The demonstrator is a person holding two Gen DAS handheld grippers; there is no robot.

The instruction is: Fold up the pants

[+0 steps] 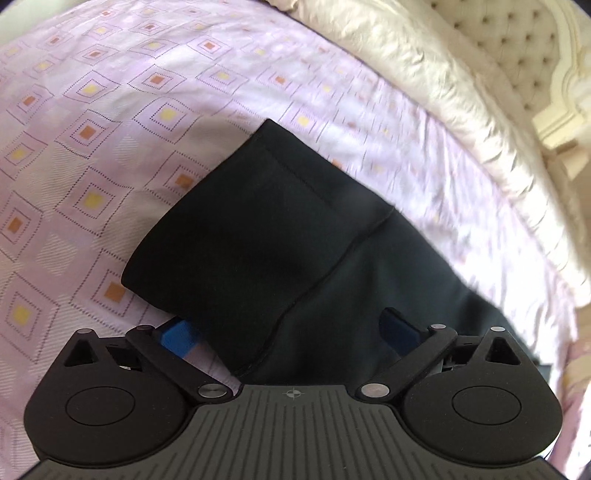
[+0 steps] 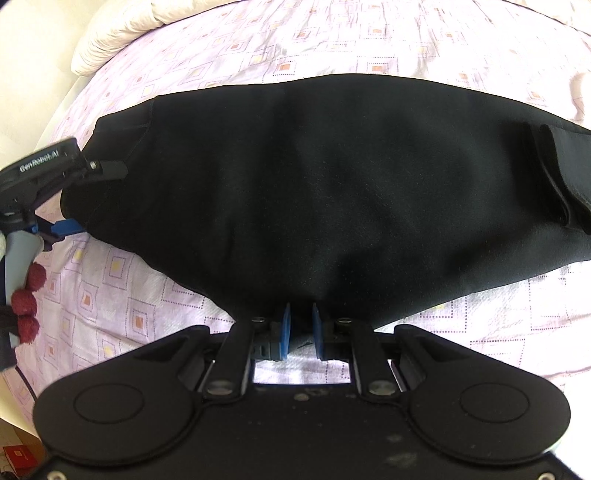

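Black pants [image 2: 314, 184] lie folded lengthwise across the bed, leg cuffs at the left, waistband [image 2: 561, 177] at the right. My right gripper [image 2: 301, 325] is shut on the pants' near edge at mid-length, blue pads pinching the cloth. In the left wrist view the cuff end [image 1: 258, 229] lies over my left gripper [image 1: 288, 332]. Its blue fingers [image 1: 179, 334] stand wide apart, open, with the cloth draped between them. The left gripper also shows in the right wrist view [image 2: 74, 195], at the cuff end.
The bed has a pink sheet with diamond squares [image 1: 92, 129]. A cream quilt [image 1: 424, 92] and tufted headboard [image 1: 517, 55] lie beyond the cuffs. A white pillow [image 2: 118, 33] is at the far left.
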